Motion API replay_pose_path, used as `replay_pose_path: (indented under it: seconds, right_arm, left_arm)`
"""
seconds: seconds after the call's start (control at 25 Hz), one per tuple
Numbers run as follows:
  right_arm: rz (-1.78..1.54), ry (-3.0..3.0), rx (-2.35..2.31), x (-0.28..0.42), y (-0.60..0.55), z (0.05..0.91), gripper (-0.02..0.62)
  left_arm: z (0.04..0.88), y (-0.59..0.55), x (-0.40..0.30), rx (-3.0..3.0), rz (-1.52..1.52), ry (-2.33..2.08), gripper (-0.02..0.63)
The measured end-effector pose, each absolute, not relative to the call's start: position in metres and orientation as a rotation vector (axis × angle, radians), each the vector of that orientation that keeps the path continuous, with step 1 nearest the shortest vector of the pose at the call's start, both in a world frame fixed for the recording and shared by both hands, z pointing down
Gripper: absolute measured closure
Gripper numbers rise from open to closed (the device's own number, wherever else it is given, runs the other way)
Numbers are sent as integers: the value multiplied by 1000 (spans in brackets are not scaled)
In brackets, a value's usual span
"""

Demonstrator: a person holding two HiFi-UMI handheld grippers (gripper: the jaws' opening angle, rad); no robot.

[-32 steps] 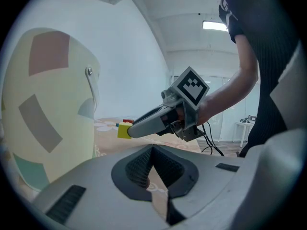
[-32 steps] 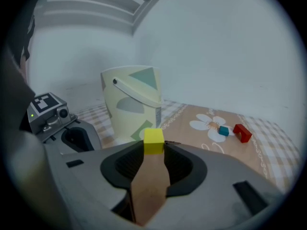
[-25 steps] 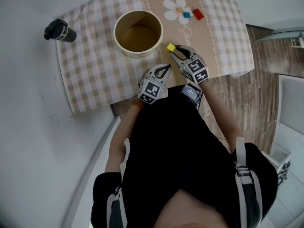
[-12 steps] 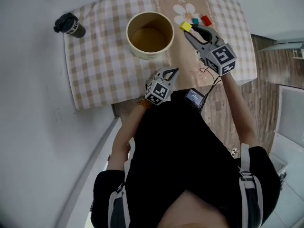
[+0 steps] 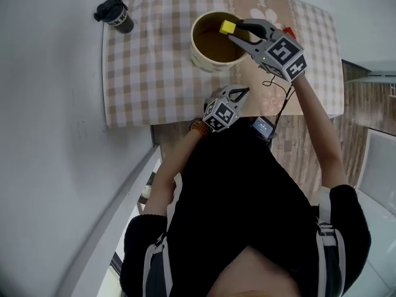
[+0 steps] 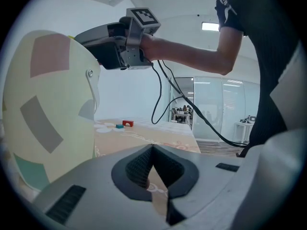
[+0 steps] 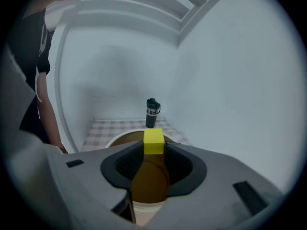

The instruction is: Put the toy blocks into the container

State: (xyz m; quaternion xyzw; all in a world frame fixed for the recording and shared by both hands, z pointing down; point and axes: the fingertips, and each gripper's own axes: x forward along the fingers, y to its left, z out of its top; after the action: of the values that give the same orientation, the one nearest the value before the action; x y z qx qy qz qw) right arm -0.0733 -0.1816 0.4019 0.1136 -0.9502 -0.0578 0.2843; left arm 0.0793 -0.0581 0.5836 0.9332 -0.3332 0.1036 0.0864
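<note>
The checked cloth (image 5: 148, 73) lay under both my tongs. The container (image 5: 203, 59) stood on it, just beyond my left tongs (image 5: 246, 91) and below the tips of my right tongs (image 5: 234, 30). My left tongs were closed on nothing, low at the cloth's near edge. My right tongs stood partly apart, clamped on the yellow block (image 7: 153, 142), which hung over the container's open mouth, near its rim. A dark bottle (image 7: 151, 112) stood well beyond the right tongs. A red block (image 6: 127, 123) and a teal block (image 6: 119, 126) lay on the cloth ahead of the left tongs.
</note>
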Motion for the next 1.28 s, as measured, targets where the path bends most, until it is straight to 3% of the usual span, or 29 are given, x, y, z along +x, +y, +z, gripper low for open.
replay_pose_path:
  seconds: [0.48, 1.28]
  right_arm:
    - [-111, -2389, 197, -81, -173, 448, 456]
    - [-161, -2423, 178, -85, -169, 443, 456]
  left_arm:
    - [589, -60, 79, 2780, 321, -991, 594]
    - [590, -60, 80, 2781, 313, -989, 594]
